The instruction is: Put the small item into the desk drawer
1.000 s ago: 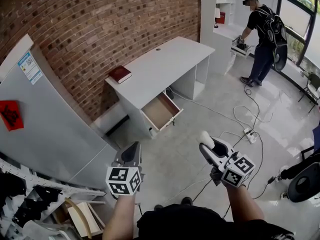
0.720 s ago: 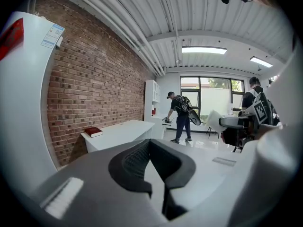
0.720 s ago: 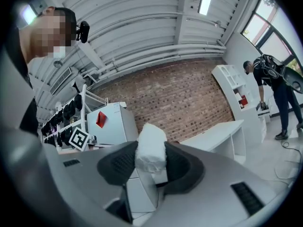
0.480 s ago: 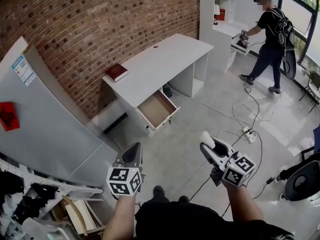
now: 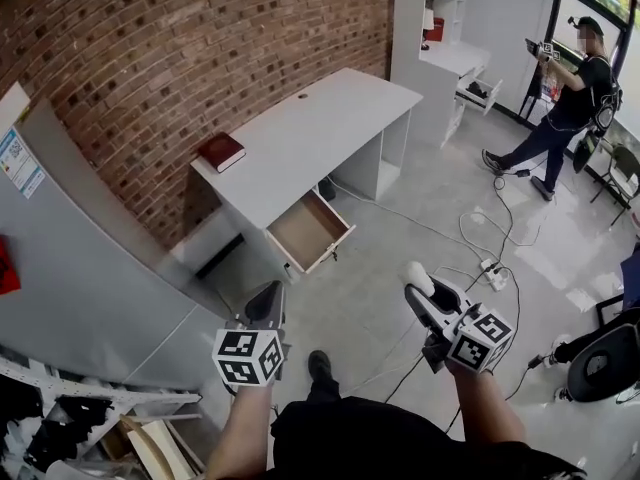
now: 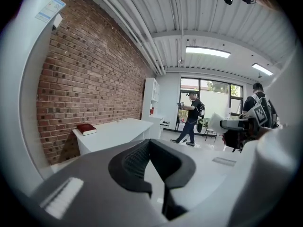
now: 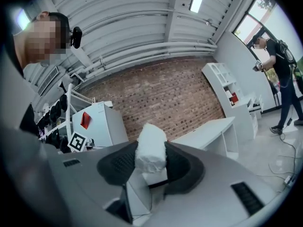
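Observation:
The white desk (image 5: 300, 133) stands against the brick wall, and its drawer (image 5: 308, 231) is pulled open and looks empty. A red book (image 5: 220, 152) lies on the desk's left end. My right gripper (image 5: 421, 290) is held low at the right, well short of the drawer, shut on a small white padded item (image 5: 415, 274). In the right gripper view the item (image 7: 150, 148) sits upright between the dark pads of the right gripper (image 7: 150, 164). My left gripper (image 5: 266, 306) hangs at the left. In its own view the left gripper (image 6: 151, 160) shows a narrow gap with nothing in it.
Another person (image 5: 568, 103) with grippers stands at the back right near a white shelf unit (image 5: 432, 28). A power strip (image 5: 492, 271) and cables trail over the floor. A grey cabinet (image 5: 90, 248) and a rack (image 5: 60, 418) are at my left, and a black chair (image 5: 605, 363) is at the right.
The head view has shifted, so the desk and drawer sit a little further left. The other person has stepped right, away from the shelf. Both grippers keep their pose.

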Action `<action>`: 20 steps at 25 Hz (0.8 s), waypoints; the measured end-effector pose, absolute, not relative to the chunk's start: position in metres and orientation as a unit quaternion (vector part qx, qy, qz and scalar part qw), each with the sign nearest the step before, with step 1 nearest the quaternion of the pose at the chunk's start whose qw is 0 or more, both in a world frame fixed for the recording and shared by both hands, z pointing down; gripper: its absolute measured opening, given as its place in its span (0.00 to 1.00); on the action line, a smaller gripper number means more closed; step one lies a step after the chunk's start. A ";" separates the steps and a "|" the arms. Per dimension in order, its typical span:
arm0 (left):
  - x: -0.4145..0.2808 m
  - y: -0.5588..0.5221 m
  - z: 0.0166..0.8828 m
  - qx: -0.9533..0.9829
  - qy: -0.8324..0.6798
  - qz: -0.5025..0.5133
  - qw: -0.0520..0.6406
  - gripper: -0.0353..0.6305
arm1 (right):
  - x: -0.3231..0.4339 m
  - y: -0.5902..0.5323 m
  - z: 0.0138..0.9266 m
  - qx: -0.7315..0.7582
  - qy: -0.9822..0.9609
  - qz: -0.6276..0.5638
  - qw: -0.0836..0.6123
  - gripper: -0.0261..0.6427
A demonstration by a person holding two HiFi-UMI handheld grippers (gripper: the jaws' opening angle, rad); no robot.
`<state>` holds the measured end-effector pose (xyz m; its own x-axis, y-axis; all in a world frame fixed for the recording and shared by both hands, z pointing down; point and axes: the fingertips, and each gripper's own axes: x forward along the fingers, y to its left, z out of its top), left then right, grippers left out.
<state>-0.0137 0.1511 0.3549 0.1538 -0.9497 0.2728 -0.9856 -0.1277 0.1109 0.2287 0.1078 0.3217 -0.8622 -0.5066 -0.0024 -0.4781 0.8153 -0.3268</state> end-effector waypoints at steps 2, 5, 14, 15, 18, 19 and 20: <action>-0.021 0.129 0.354 0.755 -0.638 0.067 0.131 0.07 | 0.223 0.089 0.321 -0.271 0.948 -0.163 0.047 0.28; -0.039 0.098 0.349 0.764 -0.629 0.067 0.130 0.07 | 0.203 0.064 0.317 -0.278 0.945 -0.167 0.045 0.28; -0.109 0.036 0.347 0.770 -0.621 0.053 0.136 0.07 | 0.132 0.006 0.318 -0.288 0.941 -0.173 0.028 0.28; -0.118 0.031 0.348 0.770 -0.621 0.051 0.137 0.07 | 0.123 0.001 0.316 -0.287 0.942 -0.171 0.027 0.28; -0.141 0.020 0.353 0.769 -0.622 0.047 0.140 0.07 | 0.092 -0.011 0.315 -0.280 0.945 -0.169 0.022 0.28; -0.148 0.018 0.355 0.768 -0.623 0.046 0.141 0.07 | 0.082 -0.014 0.316 -0.277 0.946 -0.169 0.018 0.28; -0.155 0.015 0.358 0.768 -0.623 0.045 0.142 0.07 | 0.073 -0.017 0.318 -0.275 0.946 -0.170 0.013 0.28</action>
